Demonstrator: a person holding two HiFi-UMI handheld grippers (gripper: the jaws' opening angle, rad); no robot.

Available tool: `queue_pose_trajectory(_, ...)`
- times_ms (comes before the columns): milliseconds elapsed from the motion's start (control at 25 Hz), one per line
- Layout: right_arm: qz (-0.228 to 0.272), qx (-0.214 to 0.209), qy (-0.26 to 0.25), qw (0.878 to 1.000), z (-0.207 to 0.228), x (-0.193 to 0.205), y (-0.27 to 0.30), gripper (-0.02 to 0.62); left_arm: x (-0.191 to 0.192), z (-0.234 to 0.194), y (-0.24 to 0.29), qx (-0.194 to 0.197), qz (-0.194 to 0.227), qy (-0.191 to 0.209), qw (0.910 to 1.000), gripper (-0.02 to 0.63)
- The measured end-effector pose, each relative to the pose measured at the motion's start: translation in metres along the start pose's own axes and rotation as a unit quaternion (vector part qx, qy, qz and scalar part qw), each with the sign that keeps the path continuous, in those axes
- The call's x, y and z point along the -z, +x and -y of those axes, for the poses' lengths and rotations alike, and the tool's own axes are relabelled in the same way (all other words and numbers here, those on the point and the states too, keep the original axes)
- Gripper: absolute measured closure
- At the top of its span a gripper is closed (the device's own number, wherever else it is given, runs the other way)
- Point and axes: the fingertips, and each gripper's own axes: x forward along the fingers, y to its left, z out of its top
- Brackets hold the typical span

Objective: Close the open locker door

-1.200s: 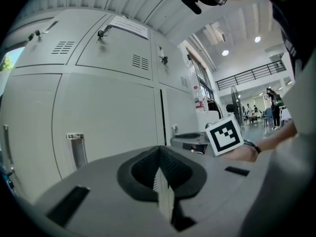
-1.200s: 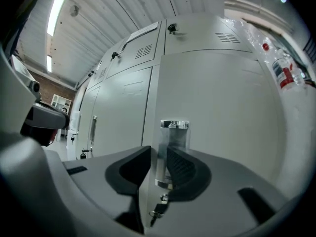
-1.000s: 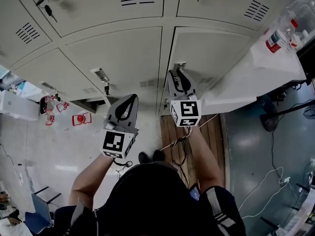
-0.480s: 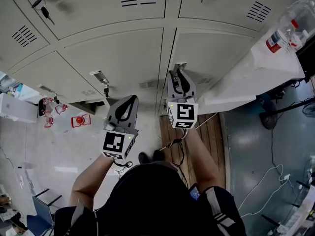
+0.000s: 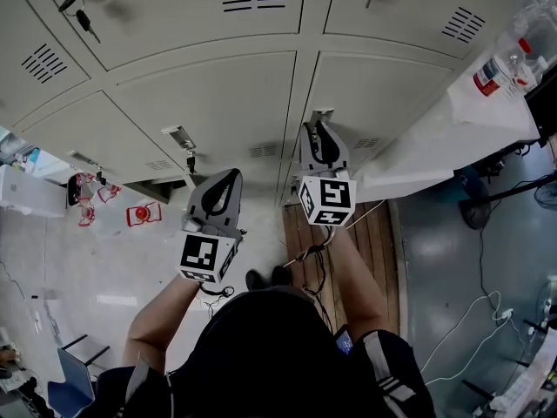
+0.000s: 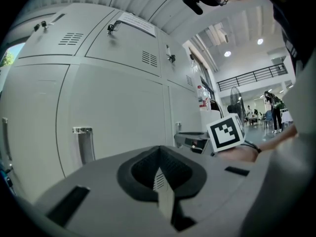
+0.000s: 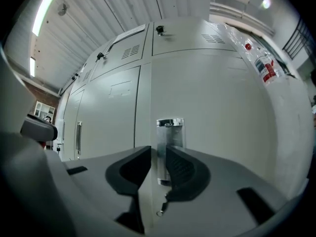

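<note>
Locker door (image 5: 383, 94), 1 o'clock in head view: plain grey, looks flush with its frame. Over the last second the right gripper (image 7: 158, 154) barely shifted, so the door is probably seated. Its fingers narrowly clamp the chrome handle (image 7: 170, 127). Left gripper (image 6: 159, 157) at 7 o'clock: fingers together, empty.

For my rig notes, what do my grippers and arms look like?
The left gripper and right gripper are light grey wedges with black pads. Each carries a black-and-white marker cube. Black cables trail behind. Dark short sleeves, white-striped.
</note>
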Motion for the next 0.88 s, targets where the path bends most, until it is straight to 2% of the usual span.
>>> queue_pose_trajectory(120, 0.004, 0.008, 0.022, 1.0, 0.006, 0.0, 0.0, 0.526, 0.0, -0.001, 0.0, 0.001, 0.0, -0.002, 1.0, 0.601)
queue_pose_trajectory(240, 0.002, 0.025, 0.019, 0.999, 0.014, 0.003, -0.002, 0.607, 0.0, -0.002, -0.001, 0.003, -0.002, -0.003, 1.0, 0.601)
queue_pose_trajectory(440, -0.012, 0.028, -0.028, 0.999, 0.006, 0.009, 0.001, 0.606, 0.004, -0.002, 0.001, 0.004, -0.003, -0.002, 1.0, 0.601)
queue_pose_trajectory(880, -0.02, 0.035, -0.038, 0.998, 0.006, 0.011, 0.005, 0.606, 0.007, -0.009, -0.002, -0.003, -0.009, -0.003, 1.0, 0.601)
